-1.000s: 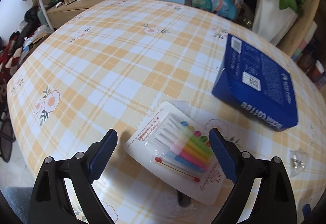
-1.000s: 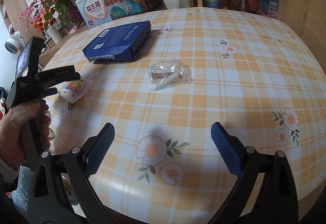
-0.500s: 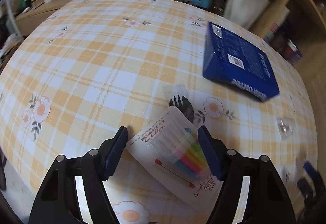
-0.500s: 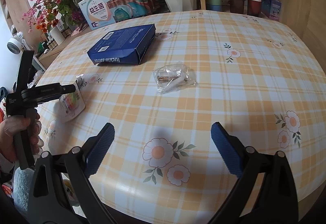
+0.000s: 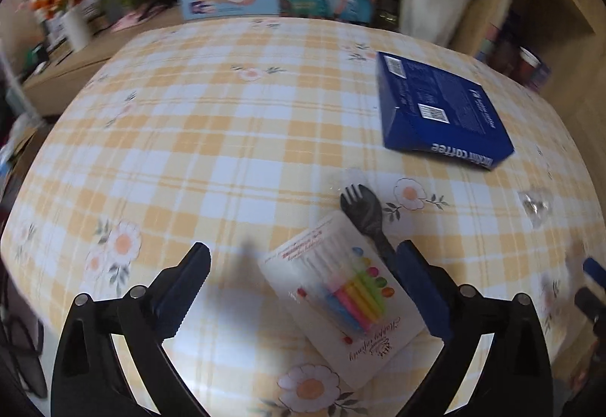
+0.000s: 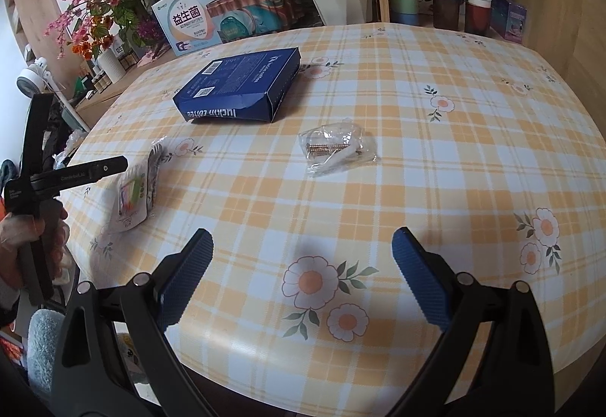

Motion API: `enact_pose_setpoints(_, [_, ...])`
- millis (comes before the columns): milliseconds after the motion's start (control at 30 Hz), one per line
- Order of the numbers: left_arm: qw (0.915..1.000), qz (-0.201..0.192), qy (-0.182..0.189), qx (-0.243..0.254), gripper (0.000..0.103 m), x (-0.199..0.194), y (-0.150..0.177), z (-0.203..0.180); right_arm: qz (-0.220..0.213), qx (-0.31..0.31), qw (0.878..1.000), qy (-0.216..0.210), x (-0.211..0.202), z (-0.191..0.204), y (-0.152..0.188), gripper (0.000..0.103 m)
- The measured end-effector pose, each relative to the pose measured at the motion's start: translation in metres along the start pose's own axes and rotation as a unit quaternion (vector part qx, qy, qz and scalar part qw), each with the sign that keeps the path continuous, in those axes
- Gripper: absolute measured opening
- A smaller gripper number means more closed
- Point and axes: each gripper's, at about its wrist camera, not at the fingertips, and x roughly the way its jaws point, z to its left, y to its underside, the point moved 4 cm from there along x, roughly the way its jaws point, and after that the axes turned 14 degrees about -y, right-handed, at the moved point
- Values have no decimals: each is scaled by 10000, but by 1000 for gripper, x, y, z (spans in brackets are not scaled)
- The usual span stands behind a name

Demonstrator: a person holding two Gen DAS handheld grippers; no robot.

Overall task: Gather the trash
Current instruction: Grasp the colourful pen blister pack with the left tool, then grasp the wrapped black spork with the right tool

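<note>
candle pack (image 5: 341, 297): flat on the tablecloth near the near-left table edge, between the left gripper (image 5: 303, 288) fingers, closer to the right finger; pads not touching it as far as I can tell
candle pack look: white card under clear blister, short bright candles (yellow, pink, blue, green), coloured dots, script print on the near end; lies at a slant
left gripper: jaws wide apart, just been opening, pack between them but not pinched; right finger (image 5: 420, 288) overlaps the spork handle in view
spork (image 5: 365, 216): black plastic, tines pointing far, head just beyond the pack's far corner, handle running under the pack edge; seems to sit in a clear wrapper
coffee box (image 5: 439, 110): flat dark blue carton, far right of the pack, well apart
clear bag (image 6: 337, 150): crumpled clear plastic with small brownish pieces and a white piece inside, mid-table, right of the pack
right gripper (image 6: 301, 278): jaws spread, nothing between them, over a printed daisy near the near edge
hand (image 6: 22, 239): grips the left gripper's handle at the left edge of the right wrist view
tablecloth (image 6: 454, 159): yellow-white plaid with daisies
far side: potted flowers, product boxes, stacked cups; left wrist view blurred
</note>
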Motion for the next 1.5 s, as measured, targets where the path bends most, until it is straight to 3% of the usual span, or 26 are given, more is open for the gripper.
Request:
enact_pose_setpoints(167, [9943, 696, -257, -768, 96, 17, 23, -6, 10, -49, 10000, -36, 0, 3, 1, 94])
enact_pose_setpoints(367, [9914, 535, -606, -1024, 94, 19, 24, -7, 16, -15, 10000, 31, -5, 0, 4, 94])
enact_pose_setpoints(400, [9921, 486, -607, -988, 91, 18, 24, -7, 25, -9, 10000, 54, -5, -1, 5, 94])
enact_pose_setpoints(533, [9947, 309, -495, -847, 58, 15, 20, 2, 36, 14, 9999, 130, -4, -5, 5, 94])
enact_pose_setpoints(667, [9959, 230, 143, -865, 53, 12, 19, 16, 48, -28, 10000, 42, 2, 4, 1, 94])
enact_pose_setpoints(900, [9946, -106, 103, -1031, 51, -5, 23, 68, 226, -514, 9980, -276, 39, 52, -14, 94])
enact_pose_setpoints(1100, [9928, -338, 104, -1149, 51, -23, 26, 101, 574, -918, 9912, -758, 103, 109, -33, 84])
enact_pose_setpoints(1333, [9896, -477, 208, -1338, 51, -36, 33, 127, 978, -1199, 9848, -794, 162, 151, -45, 72])
enact_pose_setpoints(1500, [9884, -553, 284, -1389, 51, -42, 36, 135, 1090, -1199, 9853, -547, 183, 159, -48, 59])
